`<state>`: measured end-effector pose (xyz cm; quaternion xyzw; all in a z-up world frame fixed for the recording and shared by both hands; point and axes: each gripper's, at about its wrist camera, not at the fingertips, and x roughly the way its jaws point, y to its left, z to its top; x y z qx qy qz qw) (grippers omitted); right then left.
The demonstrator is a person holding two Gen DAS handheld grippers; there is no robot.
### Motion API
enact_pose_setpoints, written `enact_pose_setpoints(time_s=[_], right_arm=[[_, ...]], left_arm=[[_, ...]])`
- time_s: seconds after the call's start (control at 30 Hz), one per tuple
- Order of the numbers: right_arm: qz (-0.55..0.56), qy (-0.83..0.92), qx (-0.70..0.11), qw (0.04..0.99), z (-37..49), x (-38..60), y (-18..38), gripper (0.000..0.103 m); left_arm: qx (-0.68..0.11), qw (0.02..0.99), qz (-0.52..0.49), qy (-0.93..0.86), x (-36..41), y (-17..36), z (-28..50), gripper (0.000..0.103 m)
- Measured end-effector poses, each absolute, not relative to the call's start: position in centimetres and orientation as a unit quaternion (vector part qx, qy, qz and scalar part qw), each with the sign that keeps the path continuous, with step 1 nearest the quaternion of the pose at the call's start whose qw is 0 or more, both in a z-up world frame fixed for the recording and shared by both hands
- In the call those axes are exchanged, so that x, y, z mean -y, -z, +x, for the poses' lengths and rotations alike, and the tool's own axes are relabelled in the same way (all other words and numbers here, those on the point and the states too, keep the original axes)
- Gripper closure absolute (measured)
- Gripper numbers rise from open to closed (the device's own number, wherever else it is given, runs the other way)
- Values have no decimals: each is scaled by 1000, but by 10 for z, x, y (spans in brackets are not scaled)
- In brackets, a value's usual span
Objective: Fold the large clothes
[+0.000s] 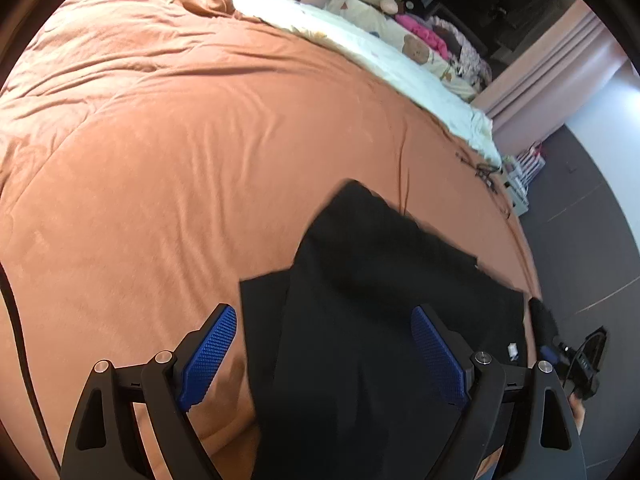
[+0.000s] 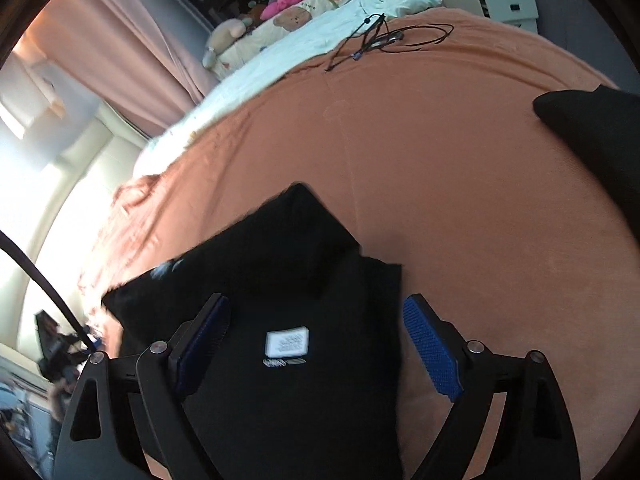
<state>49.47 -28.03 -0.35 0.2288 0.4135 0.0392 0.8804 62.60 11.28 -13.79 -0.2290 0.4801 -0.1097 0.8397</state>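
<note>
— Orange bedding is seen spread over a wide bed, with a pale patterned quilt laid along its far side and pink curtains hung beyond. What is shown on it?

— A black garment is laid on the orange bedding, partly folded, with layered edges seen at its left side. In the right wrist view the same black garment is shown with a white label facing up near its middle.

— How are the jaws held?

— The left gripper is held above the garment with its jaws wide apart; nothing is clamped between its blue pads. The right gripper is likewise held with its jaws spread, the label being framed between them. Whether either gripper is touching the cloth cannot be told.

— What else is seen?

— A tangle of thin black cable is left on the bedding near the quilt, well apart from the garment. A second dark piece of cloth is seen at the right edge of the right wrist view. A plush toy is propped at the far side, and a white drawer unit is placed beside the bed.
</note>
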Motion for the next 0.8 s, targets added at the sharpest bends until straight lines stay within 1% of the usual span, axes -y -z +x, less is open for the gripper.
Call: enact_pose_setpoints(time_s=[0.07,0.13,0.17,0.23,0.3,0.33,0.37,0.4,0.43,0.47,0.5,0.53,0.57,0.6,0.67,0.8], right_arm=[[220,-38,-422,879,502,273,4,15],[206,-30,-436,876,503,264,6,15],[198,-24,-443,874,501,262,7,15],[181,-18,-460,869,496,257,11,16],[166,-21,-480,861,490,249,18,24],[162,-22,-488,857,489,247,19,32],[157,-23,-497,853,487,244,22,37],[154,-23,-504,850,489,242,24,40],[149,-20,-511,846,489,241,27,51],[150,-23,-513,845,488,241,28,67],[156,-32,-513,843,488,242,30,75],[156,-35,-513,844,488,240,30,81],[147,-29,-510,847,490,240,28,90],[140,-26,-508,849,492,239,26,93],[141,-21,-501,854,495,241,21,98],[156,-4,-499,852,495,247,23,99]], left_arm=[[-496,834,-214,110,-109,147,622,16],[-513,829,-194,109,-104,157,616,27],[-523,825,-184,110,-102,164,611,29],[-539,816,-177,110,-101,177,601,38],[-549,809,-177,113,-102,186,592,41],[-556,805,-173,115,-101,192,587,43],[-559,803,-168,116,-100,195,584,44],[-564,801,-162,117,-98,198,580,49],[-567,799,-158,122,-95,201,576,61],[-569,797,-159,126,-94,203,575,69],[-571,798,-153,122,-92,204,574,76],[-570,801,-145,116,-90,204,574,89],[-570,803,-136,111,-88,203,575,92],[-569,804,-132,109,-87,202,577,95],[-566,808,-127,103,-85,199,580,96],[-568,810,-111,89,-81,206,582,96]])
